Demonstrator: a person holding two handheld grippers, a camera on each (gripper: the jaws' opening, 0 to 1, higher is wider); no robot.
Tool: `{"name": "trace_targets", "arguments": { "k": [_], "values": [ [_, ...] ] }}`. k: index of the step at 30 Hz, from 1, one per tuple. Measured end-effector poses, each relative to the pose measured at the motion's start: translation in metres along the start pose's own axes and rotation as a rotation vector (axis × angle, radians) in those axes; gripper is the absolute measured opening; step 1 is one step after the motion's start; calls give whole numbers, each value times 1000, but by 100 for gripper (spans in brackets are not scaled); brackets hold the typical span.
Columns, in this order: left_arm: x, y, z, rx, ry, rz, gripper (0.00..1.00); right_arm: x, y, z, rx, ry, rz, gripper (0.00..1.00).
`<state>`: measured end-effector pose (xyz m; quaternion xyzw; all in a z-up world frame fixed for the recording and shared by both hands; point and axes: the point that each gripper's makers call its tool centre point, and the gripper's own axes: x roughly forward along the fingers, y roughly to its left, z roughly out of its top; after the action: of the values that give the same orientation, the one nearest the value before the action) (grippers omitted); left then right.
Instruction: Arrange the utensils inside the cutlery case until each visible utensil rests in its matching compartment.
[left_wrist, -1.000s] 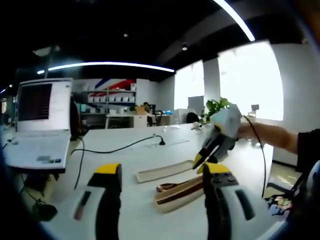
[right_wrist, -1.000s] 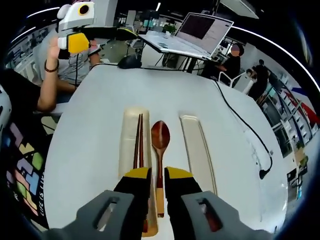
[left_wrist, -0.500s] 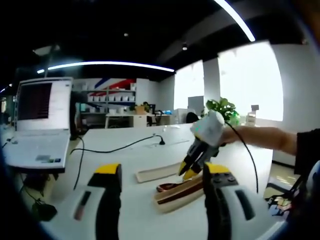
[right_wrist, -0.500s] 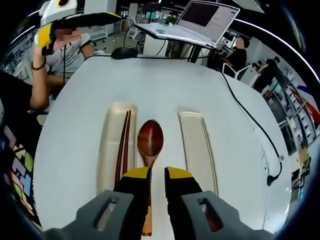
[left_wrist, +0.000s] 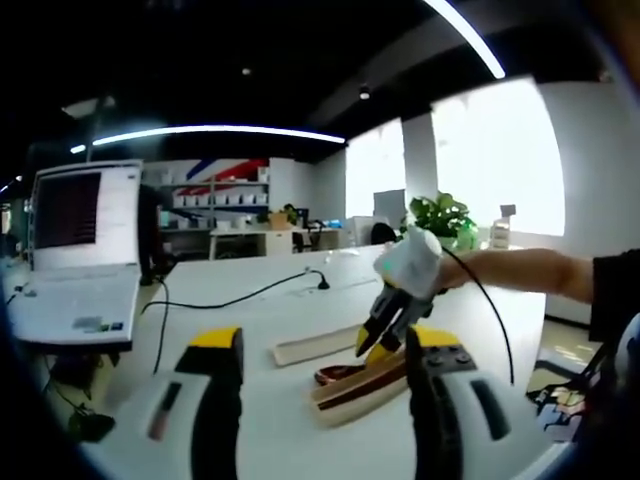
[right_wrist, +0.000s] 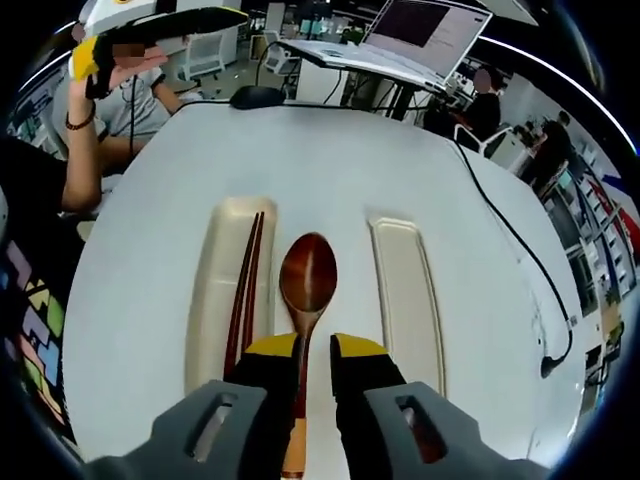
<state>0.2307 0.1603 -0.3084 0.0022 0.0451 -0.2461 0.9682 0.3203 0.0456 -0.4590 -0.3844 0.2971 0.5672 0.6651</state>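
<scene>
A white table (right_wrist: 330, 170) carries two cream trays lying side by side: one tray (right_wrist: 225, 290) holds dark chopsticks (right_wrist: 243, 290), the other tray (right_wrist: 408, 295) is bare. A wooden spoon (right_wrist: 306, 290) lies on the tabletop between them. A black cable (right_wrist: 510, 240) trails across the surface.

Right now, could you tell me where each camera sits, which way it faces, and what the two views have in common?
Left gripper view: low over the white table, looking across it toward a laptop; left gripper open at the bottom, right gripper and a forearm entering from the right.
Right gripper view: above the table, looking down on the spoon, whose handle lies between the right gripper's jaws; left gripper raised at upper left.
Shared: the table, case tray with chopsticks, lid, spoon, laptop.
</scene>
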Motion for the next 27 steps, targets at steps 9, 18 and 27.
{"name": "trace_targets", "arguments": {
  "k": [9, 18, 27],
  "values": [
    [1, 0, 0, -1, 1, -4, 69, 3, 5, -15, 19, 44, 17, 12],
    [1, 2, 1, 0, 4, -4, 69, 10, 7, -11, 87, 5, 15, 4],
    [2, 2, 1, 1, 9, -6, 69, 7, 6, -7, 83, 13, 29, 4]
  ]
}}
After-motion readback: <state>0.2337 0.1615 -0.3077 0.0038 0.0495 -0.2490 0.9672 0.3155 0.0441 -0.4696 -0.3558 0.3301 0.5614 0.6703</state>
